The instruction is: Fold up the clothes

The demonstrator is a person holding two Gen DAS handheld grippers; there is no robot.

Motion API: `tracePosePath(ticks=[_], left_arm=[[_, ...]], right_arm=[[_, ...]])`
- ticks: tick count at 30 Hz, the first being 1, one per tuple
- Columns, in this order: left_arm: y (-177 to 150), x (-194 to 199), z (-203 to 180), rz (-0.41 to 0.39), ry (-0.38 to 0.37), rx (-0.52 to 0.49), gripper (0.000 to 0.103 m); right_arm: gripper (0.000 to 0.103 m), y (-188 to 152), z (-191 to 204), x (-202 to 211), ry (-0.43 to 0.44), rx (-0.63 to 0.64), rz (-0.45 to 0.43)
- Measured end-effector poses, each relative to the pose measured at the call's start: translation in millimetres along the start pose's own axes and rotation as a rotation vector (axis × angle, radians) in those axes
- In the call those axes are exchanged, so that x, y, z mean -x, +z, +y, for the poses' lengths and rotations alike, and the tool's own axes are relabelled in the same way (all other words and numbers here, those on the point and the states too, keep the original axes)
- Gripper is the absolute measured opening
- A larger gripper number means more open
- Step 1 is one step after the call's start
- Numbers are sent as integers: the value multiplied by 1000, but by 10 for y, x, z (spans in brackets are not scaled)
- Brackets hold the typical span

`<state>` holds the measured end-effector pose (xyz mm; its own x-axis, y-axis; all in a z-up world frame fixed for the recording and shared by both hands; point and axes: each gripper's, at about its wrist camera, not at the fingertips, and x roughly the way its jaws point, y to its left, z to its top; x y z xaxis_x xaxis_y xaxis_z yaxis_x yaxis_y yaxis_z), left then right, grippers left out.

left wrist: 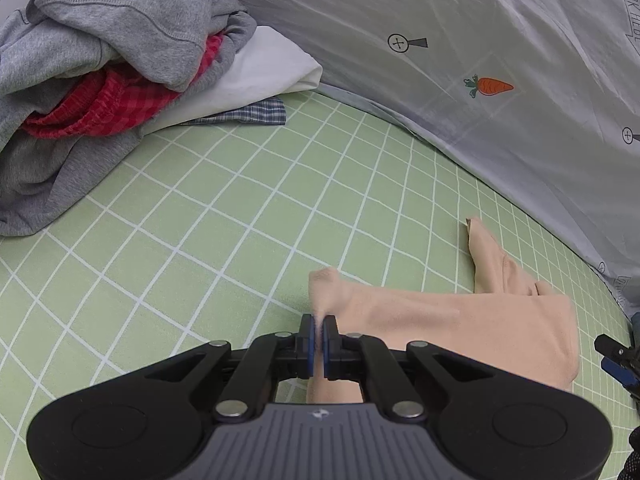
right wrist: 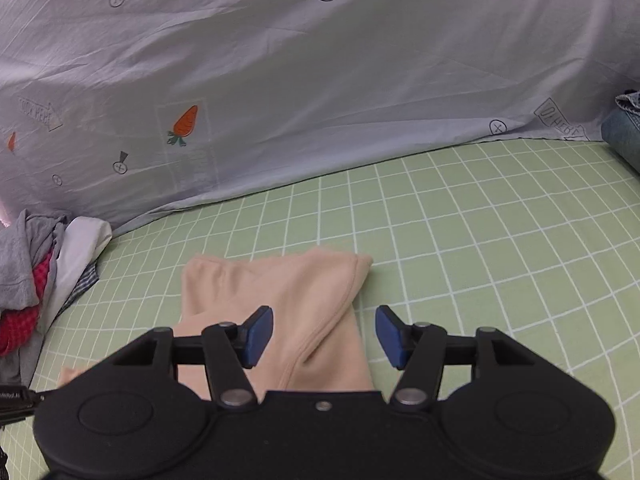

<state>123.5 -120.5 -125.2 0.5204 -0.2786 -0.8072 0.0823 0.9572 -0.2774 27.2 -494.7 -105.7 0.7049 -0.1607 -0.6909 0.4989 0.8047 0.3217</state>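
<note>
A peach-coloured garment (left wrist: 460,320) lies partly folded on the green checked sheet (left wrist: 224,208). My left gripper (left wrist: 319,336) is shut on one corner of it, with the cloth pinched between the blue pads and lifted slightly. In the right wrist view the same garment (right wrist: 280,292) lies flat under my right gripper (right wrist: 324,336), which is open and empty just above its near part. The right gripper's tip also shows at the far right edge of the left wrist view (left wrist: 618,360).
A pile of unfolded clothes (left wrist: 100,64) in grey, red check and white sits at the back left. A grey carrot-print quilt (right wrist: 304,80) rises along the back. A folded denim item (right wrist: 624,136) lies at the far right.
</note>
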Motion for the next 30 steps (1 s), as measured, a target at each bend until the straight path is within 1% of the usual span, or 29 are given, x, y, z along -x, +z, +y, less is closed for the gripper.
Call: tracePosePath(ticks=[4, 6, 7, 8, 9, 10, 12, 13, 16, 17, 19, 21, 22, 24, 25, 27, 29, 30], left_arm=[[-1, -58, 16, 14, 3, -1, 4], [-8, -92, 26, 22, 10, 4, 4], [-11, -110, 31, 26, 14, 8, 4], [-15, -124, 36, 29, 17, 11, 4], [-16, -133, 38, 30, 18, 15, 4], [-14, -129, 33, 26, 16, 19, 4], [-6, -99, 12, 11, -3, 26, 4], [0, -76, -6, 1, -27, 29, 4], [14, -59, -156, -15, -29, -10, 4], [16, -81, -193, -15, -20, -23, 4], [19, -150, -250, -10, 2, -47, 4], [32, -214, -222, 1, 8, -29, 4], [45, -233, -206, 6, 9, -19, 4], [71, -228, -185, -1, 14, -9, 4], [81, -218, -178, -7, 11, -5, 4], [90, -226, -166, -2, 7, 7, 5], [77, -249, -176, 10, 8, 12, 5], [67, -256, -191, 17, 13, 11, 5]], right_arm=[[58, 132, -250, -481, 50, -197, 66], [49, 141, -279, -603, 48, -229, 82], [30, 144, -288, -659, 46, -242, 89], [9, 159, -278, -657, 42, -234, 78], [8, 178, -261, -634, 37, -219, 59], [7, 197, -244, -610, 32, -204, 41], [6, 297, -157, -453, 15, -123, -41], [6, 350, -90, -363, -2, -66, -90], [6, 429, 153, -229, -80, 153, -188], [6, 430, 171, -282, -100, 185, -180], [7, 415, 161, -456, -133, 217, -138], [8, 408, 78, -616, -168, 187, -66], [12, 403, 48, -588, -181, 173, -72], [27, 383, 3, -437, -201, 153, -112], [39, 364, -5, -324, -212, 147, -136], [37, 265, 36, -131, -209, 155, -147], [23, 106, 92, 37, -186, 175, -132], [21, 6, 134, 99, -188, 197, -122]])
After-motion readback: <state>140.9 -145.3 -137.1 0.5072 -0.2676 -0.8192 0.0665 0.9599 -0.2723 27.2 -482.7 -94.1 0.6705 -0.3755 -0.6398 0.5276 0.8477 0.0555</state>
